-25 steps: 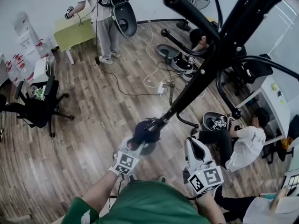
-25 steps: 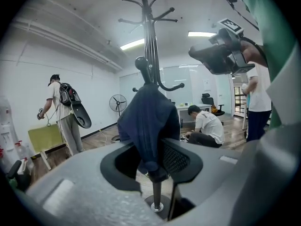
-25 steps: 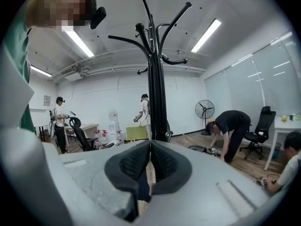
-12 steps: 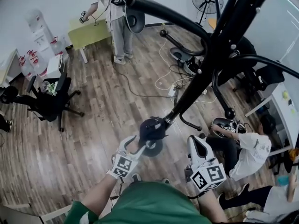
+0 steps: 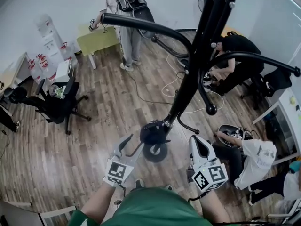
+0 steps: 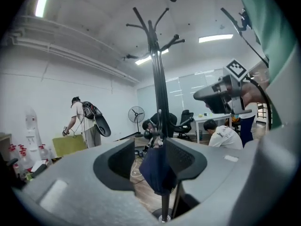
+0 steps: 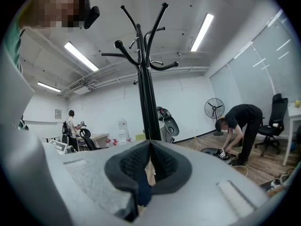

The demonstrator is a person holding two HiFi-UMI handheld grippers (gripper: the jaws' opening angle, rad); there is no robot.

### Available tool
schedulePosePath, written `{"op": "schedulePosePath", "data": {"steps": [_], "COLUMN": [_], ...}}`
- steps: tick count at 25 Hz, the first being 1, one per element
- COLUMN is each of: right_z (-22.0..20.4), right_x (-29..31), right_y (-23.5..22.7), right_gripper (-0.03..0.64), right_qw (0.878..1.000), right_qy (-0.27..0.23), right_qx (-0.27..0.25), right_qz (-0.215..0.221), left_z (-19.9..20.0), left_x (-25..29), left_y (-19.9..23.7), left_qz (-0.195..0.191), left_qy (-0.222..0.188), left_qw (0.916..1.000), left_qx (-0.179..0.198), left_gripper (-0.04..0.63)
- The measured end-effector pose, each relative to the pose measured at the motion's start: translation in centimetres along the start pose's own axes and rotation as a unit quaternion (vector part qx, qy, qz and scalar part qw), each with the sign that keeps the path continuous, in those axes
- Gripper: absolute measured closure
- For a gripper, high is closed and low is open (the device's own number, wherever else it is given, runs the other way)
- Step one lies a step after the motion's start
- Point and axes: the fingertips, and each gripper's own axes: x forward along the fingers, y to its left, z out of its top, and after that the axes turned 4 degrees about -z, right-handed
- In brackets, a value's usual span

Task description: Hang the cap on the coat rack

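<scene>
My left gripper's (image 5: 130,145) jaws just opened wide; cap (image 6: 157,171) hangs on the rack (image 5: 188,79) between them, untouched. Right gripper (image 7: 149,147) pressed together.

A dark cap (image 5: 151,132) hangs low on the black coat rack (image 5: 187,79). The left tool (image 5: 130,144), jaws just opened and empty, hovers beside it.

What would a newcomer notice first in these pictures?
The black coat rack towers through the middle of the head view, its curved arms spreading across the frame. A dark blue cap hangs from a low hook on it, and a person in a white shirt sits on the wooden floor at lower right.
</scene>
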Motion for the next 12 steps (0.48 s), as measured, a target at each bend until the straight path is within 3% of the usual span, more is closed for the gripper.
{"op": "schedulePosePath", "data": {"steps": [2, 6, 12], "right_z": [0.8, 2.2, 4.0], "right_x": [-0.5, -1.3, -2.0], "right_y": [-0.7, -1.6, -3.3], "right_gripper": [0.611, 0.611, 0.611], "right_qw": [1.000, 1.000, 0.998], "right_qy": [-0.009, -0.028, -0.055], "right_qx": [-0.003, -0.011, -0.025], "right_qz": [-0.001, -0.004, -0.012], "left_z": [2.8, 7.0, 10.1], "left_x": [-0.5, -1.9, -3.0], "left_y": [0.6, 1.7, 4.5], "left_qz": [0.013, 0.046, 0.123], "left_qy": [-0.023, -0.045, -0.051], "left_qw": [0.9997, 0.9979, 0.9905], "left_qx": [0.001, -0.009, -0.037], "left_gripper": [0.412, 0.548, 0.584]}}
